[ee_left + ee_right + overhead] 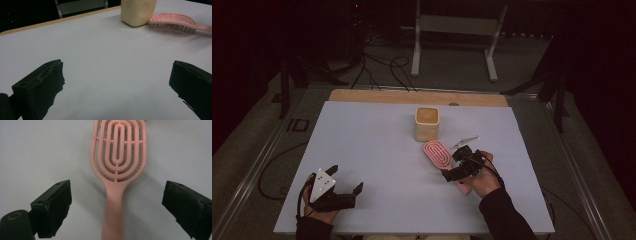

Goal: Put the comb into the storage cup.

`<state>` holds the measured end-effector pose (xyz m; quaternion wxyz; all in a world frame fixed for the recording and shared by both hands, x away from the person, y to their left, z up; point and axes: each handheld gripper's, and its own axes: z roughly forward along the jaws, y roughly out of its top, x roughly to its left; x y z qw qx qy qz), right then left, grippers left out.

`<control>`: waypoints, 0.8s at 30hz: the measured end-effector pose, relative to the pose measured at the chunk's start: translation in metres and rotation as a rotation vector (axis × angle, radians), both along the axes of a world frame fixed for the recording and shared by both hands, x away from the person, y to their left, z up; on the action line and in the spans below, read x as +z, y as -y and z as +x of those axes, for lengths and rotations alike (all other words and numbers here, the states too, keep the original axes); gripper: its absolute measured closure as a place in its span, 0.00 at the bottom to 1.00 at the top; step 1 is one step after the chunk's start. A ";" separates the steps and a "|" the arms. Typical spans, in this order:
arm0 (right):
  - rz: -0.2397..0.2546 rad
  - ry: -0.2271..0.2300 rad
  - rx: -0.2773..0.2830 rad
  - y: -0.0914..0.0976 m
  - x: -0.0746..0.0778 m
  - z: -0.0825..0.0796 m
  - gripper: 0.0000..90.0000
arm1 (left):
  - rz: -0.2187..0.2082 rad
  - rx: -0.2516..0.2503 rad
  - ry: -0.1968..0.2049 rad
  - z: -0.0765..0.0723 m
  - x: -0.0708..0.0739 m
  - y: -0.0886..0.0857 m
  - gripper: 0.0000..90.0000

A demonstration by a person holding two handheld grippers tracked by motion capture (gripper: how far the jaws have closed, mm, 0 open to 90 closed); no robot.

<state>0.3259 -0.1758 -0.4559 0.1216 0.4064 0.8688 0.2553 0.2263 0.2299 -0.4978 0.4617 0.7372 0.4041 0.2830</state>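
The pink hairbrush lies flat on the desk, right of the middle, its slotted oval head toward the far edge and its handle running back toward me and the near edge. I can read no brand or writing on it. My right hand-held gripper hangs just above the handle, jaws spread wide, one on each side of it and not touching it; my right hand comes in from the near edge, forearm angled toward the middle of the desk. Just beyond the brush head stands a cream square cup, near the far edge, plain with no label I can make out. A small pale strip lies beside the brush on its right. My left hand-held gripper rests low near the near left corner, well apart from the brush, jaws spread over bare desk, the grey plate on top.
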 end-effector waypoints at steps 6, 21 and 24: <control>-0.015 -0.050 0.006 -0.004 -0.004 0.007 0.11 | 0.004 0.000 0.001 0.000 0.000 0.000 0.00; -0.038 -0.119 0.007 -0.005 -0.014 0.017 0.17 | 0.007 -0.002 0.000 0.000 0.000 0.001 0.00; -0.044 -0.136 0.005 -0.006 -0.017 0.020 0.18 | 0.008 -0.003 -0.001 0.000 0.000 0.000 0.00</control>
